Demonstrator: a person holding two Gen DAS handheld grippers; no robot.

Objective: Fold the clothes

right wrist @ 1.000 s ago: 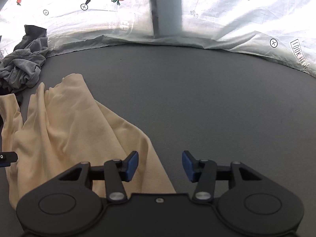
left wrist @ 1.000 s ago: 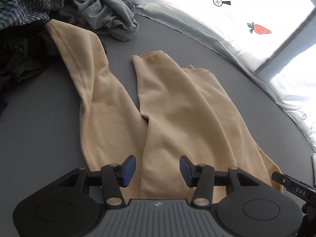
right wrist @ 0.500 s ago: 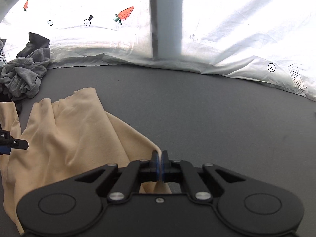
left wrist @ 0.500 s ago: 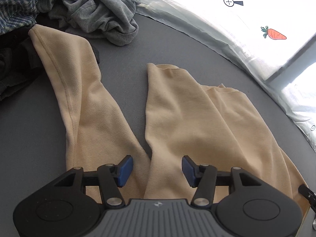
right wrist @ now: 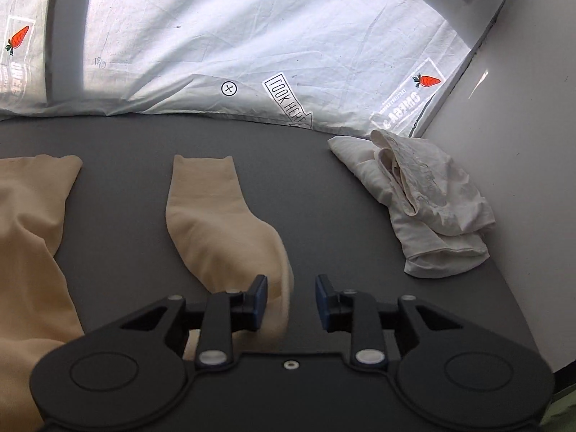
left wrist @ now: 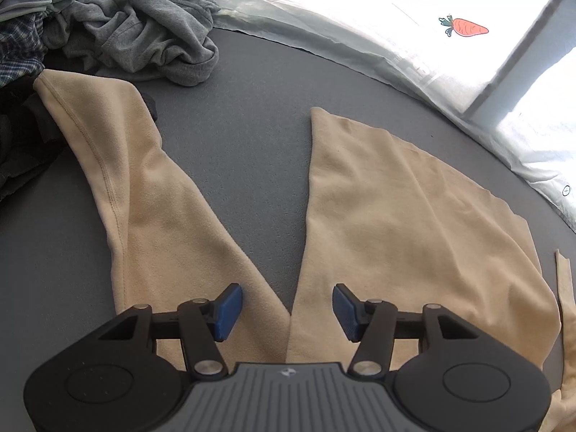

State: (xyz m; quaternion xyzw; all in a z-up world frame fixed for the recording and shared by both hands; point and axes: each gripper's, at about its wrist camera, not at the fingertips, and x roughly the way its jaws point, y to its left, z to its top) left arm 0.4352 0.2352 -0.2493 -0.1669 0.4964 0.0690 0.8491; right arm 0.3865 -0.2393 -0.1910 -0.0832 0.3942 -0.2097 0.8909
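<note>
Spreading the cream garment (left wrist: 396, 216) flat on the grey table (left wrist: 244, 115), I am judging this the laying-out step before any fold. Both my left gripper (left wrist: 286, 311) and right gripper (right wrist: 291, 302) are hovering over its near edge, jaws spread and holding nothing. Next I am needing to pinch a sleeve (right wrist: 216, 212); beyond it is lying a white cloth (right wrist: 428, 201).

Garment (left wrist: 396, 223) flat on table (left wrist: 234, 151), clothes heap (left wrist: 136, 25) behind-left.

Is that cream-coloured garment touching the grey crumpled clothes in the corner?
Cannot tell. In the left wrist view the cream garment reaches up beside the grey clothes, but no plain gap or contact shows.
</note>
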